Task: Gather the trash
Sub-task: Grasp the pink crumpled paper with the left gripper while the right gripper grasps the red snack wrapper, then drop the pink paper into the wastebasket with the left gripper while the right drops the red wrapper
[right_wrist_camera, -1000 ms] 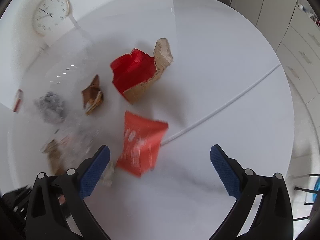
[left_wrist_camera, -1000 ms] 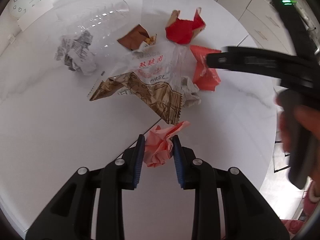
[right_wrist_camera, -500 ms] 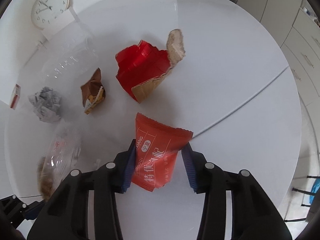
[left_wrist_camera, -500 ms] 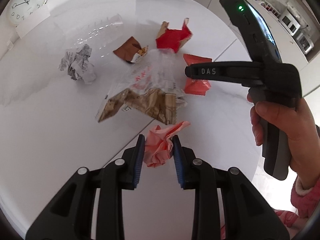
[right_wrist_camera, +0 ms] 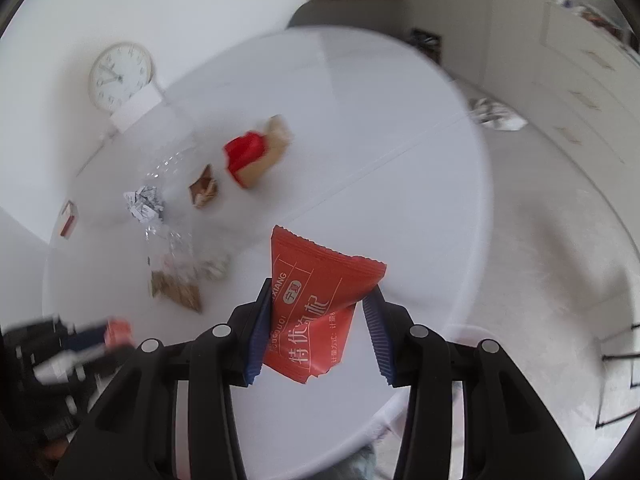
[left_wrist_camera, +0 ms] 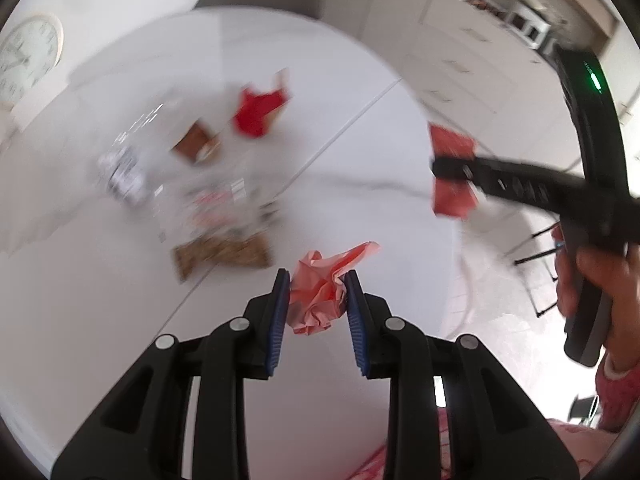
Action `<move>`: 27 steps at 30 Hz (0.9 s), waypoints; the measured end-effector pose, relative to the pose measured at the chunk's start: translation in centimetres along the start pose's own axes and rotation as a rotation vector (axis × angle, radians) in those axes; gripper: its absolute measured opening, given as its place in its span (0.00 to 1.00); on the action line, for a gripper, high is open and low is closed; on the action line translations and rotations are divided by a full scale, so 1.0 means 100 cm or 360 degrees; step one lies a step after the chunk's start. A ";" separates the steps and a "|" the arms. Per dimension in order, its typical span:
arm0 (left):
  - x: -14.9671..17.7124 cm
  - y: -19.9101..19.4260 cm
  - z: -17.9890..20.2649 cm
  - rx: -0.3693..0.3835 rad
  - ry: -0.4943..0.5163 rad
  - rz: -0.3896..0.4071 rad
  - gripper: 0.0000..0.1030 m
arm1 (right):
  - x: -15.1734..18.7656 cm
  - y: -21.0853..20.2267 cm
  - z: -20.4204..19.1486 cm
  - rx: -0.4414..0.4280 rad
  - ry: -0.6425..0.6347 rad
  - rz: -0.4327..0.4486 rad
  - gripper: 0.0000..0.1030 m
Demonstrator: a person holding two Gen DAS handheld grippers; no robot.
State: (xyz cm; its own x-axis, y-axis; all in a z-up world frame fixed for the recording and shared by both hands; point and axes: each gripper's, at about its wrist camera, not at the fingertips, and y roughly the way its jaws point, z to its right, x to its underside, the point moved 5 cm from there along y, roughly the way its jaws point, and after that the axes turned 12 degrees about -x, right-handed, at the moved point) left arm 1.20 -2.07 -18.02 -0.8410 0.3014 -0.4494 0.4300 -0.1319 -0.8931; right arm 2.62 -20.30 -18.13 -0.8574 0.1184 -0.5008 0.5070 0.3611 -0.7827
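Lettering in pale print runs down the red snack packet (right_wrist_camera: pixel 316 304) clamped in my right tongs (right_wrist_camera: pixel 318 334): Latin letters ending "XIANG", a small round badge, and large Chinese characters whose meaning I cannot make out. The packet is flat, with zigzag-cut ends, and hangs in the air above the near rim of the round white desk (right_wrist_camera: pixel 400 184); from the left wrist view it shows beyond the desk's right edge (left_wrist_camera: pixel 454 172). My left tongs (left_wrist_camera: pixel 316 312) are closed on a crumpled pink paper wad (left_wrist_camera: pixel 320 292), held over the desk's near part, a loose pink tail sticking out up and to the right. Farther in on the desk lie a torn red carton with brown inner card (right_wrist_camera: pixel 256 154), a small brown wrapper (right_wrist_camera: pixel 204 192), a ball of printed paper (right_wrist_camera: pixel 144 208), and a clear bag with a brown patterned end (right_wrist_camera: pixel 178 284), its writing too blurred to read. A seam (right_wrist_camera: pixel 380 164) crosses the desk top, and the half to its right is bare. A wall clock (right_wrist_camera: pixel 120 76) leans behind the desk, and another paper ball (right_wrist_camera: pixel 498 118) lies on the floor past the far right edge.
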 end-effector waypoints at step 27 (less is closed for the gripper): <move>-0.011 0.031 0.233 0.0180 0.0570 -0.0111 0.27 | 0.145 -0.050 0.215 0.0262 0.0631 -0.0074 0.93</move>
State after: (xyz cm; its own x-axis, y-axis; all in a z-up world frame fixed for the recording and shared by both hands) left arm -4.18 -24.82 -20.75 -0.6901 0.6217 -0.3705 0.3203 -0.1968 -0.9267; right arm -10.40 -40.25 -29.43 -0.8308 0.4635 -0.3080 0.4468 0.2257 -0.8657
